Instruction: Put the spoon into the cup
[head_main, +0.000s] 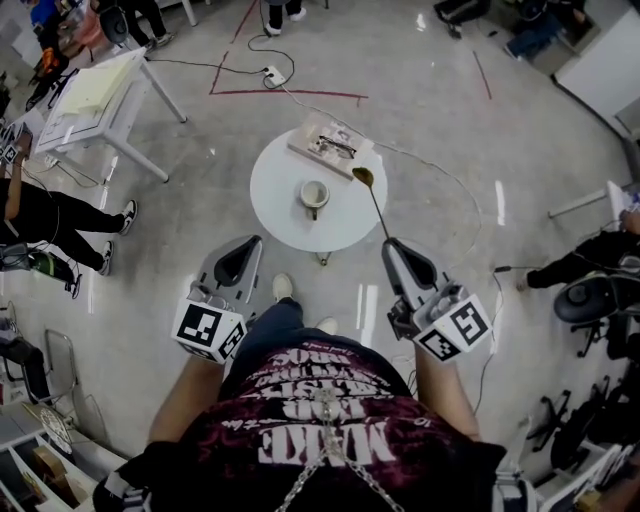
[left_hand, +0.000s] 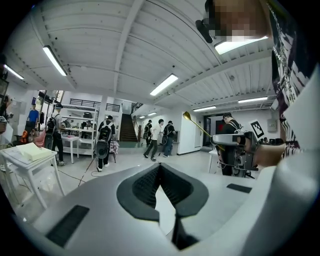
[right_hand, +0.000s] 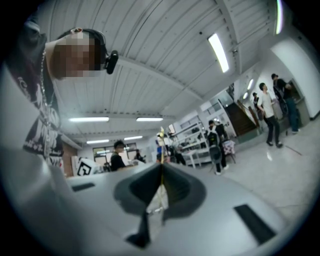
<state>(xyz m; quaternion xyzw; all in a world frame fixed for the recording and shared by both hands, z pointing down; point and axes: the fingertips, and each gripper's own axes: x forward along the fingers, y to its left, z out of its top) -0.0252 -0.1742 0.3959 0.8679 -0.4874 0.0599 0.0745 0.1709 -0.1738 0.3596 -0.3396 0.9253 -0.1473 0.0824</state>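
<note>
One spoon (head_main: 372, 198) end inside right gripper (head_main: 391, 242)

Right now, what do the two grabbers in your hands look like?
Both the left gripper and right gripper are light grey, wedge-shaped shells with dark ribbed fingers. Each carries a white cube printed with black square markers. The person wears a short-sleeved dark maroon T-shirt with white lettering.

White block lettering runs across the dark shirt (head_main: 325, 425), upside down from here and too warped to read with any certainty. The cubes on the left hand-held gripper (head_main: 243, 250) and right hand-held gripper (head_main: 392, 246) show square black-and-white patterns only, no letters.
</note>
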